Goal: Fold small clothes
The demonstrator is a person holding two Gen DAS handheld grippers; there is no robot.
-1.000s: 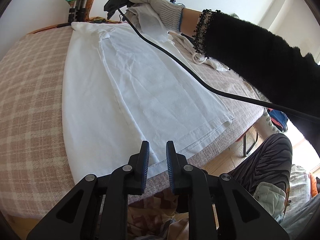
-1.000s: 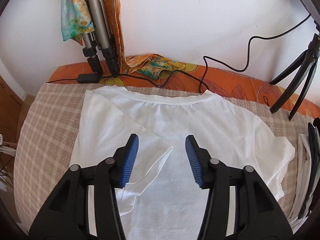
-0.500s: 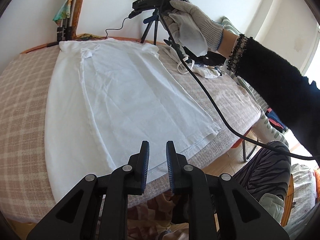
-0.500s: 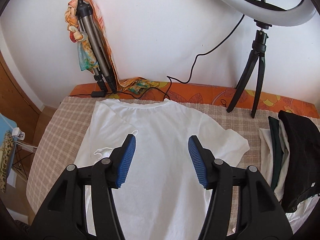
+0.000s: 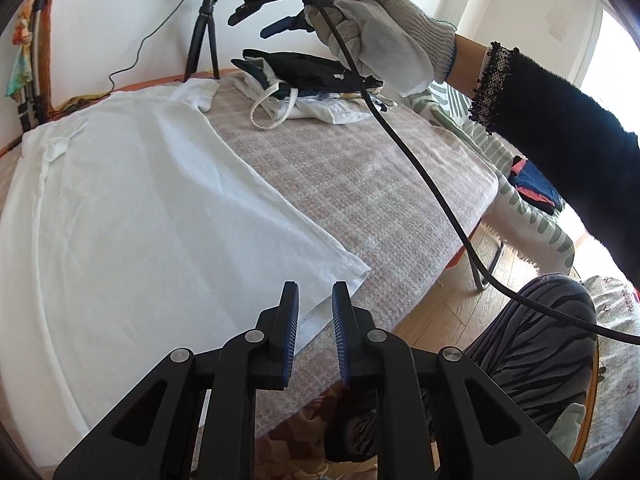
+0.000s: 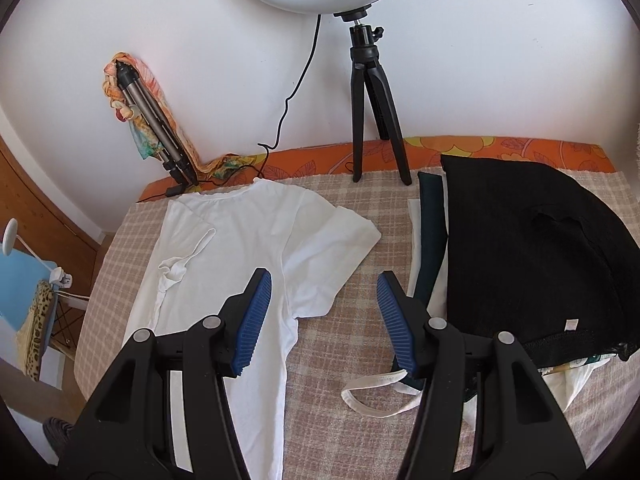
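checked blanket [image 6: 352, 360] carries a white t-shirt [image 5: 140, 220] lying flat, one sleeve turned in, the other still out; folding barely begun. left gripper [image 5: 314, 320] narrow and empty above the hem corner; right gripper [image 6: 324, 316] wide, empty, beside a clothes pile [image 6: 520, 256].
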